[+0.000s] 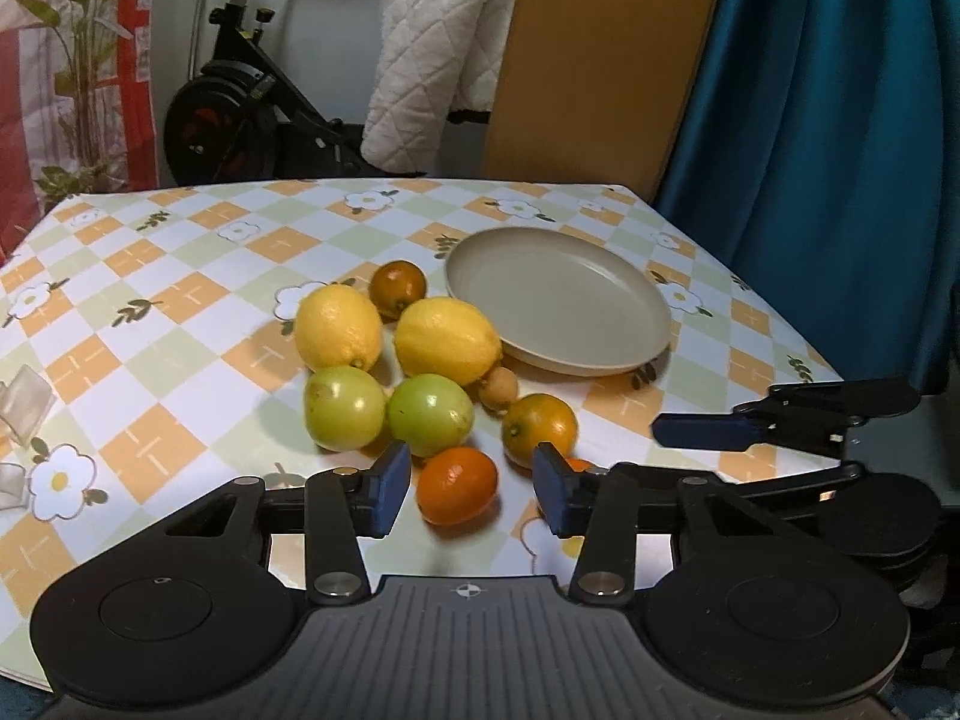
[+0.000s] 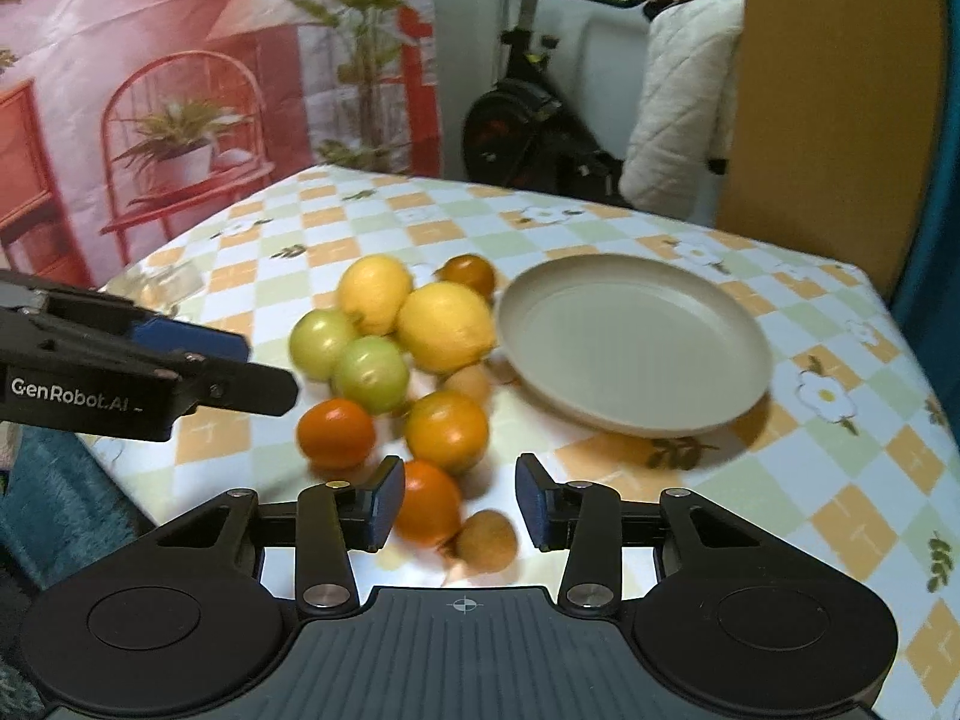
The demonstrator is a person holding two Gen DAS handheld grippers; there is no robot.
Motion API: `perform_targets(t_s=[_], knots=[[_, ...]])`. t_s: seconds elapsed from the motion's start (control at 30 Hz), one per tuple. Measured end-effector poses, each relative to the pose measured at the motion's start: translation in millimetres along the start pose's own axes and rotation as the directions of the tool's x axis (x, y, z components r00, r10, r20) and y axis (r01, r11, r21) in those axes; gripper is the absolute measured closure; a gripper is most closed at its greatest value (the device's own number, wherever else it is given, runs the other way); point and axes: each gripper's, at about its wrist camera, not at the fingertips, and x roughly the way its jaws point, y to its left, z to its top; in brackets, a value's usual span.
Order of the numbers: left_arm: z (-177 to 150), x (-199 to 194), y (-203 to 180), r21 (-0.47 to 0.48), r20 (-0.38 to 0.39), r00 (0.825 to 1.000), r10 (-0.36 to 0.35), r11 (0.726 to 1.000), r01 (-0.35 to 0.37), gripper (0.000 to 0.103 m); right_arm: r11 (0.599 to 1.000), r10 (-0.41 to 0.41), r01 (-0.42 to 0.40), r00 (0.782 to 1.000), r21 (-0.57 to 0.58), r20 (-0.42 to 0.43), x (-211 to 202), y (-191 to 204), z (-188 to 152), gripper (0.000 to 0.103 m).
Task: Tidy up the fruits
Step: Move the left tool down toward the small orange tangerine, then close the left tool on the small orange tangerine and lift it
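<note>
Jaws on both hand-held grippers stand partly apart, each framing a small round orange fruit without visibly pressing it. Between the blue pads of the left gripper (image 1: 472, 489) lies a bright orange citrus (image 1: 457, 485), with clear gaps on either side. Through the right wrist camera, the right gripper (image 2: 459, 503) has another orange citrus (image 2: 427, 503) hard against its left pad (image 2: 387, 501), though motion blur makes contact impossible to confirm; a small tan round fruit (image 2: 487, 541) lies just beside it, nearer the right pad but apart from it.

Both fruits belong to a tight cluster near the middle of the table, which is covered in a checked orange, green and white floral cloth (image 1: 180, 312). Two yellow lemons (image 1: 338, 326) sit at the far side of the pile, two pale green round fruits (image 1: 344, 408) in front of them, and a green-tinged orange citrus (image 1: 539, 429) to the right of those. A darker orange-green citrus (image 1: 397, 288) lies behind the lemons. A shallow beige plate (image 1: 558, 300) rests just right of the cluster, toward the far right corner, holding nothing.

Behind the table stand a black exercise bike (image 1: 240, 108), a white quilted blanket (image 1: 432, 60) and a teal curtain (image 1: 828, 120).
</note>
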Motion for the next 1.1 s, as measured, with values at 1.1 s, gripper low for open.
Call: perform_targets(t_s=[1.1], knots=[[-12.3, 30.0, 7.5, -0.104, -0.113, 0.985, -0.130, 0.987, 0.118, 0.067, 0.993, 0.086, -0.089, 0.995, -0.078, -0.041, 25.7, 17.8, -8.2, 0.076]])
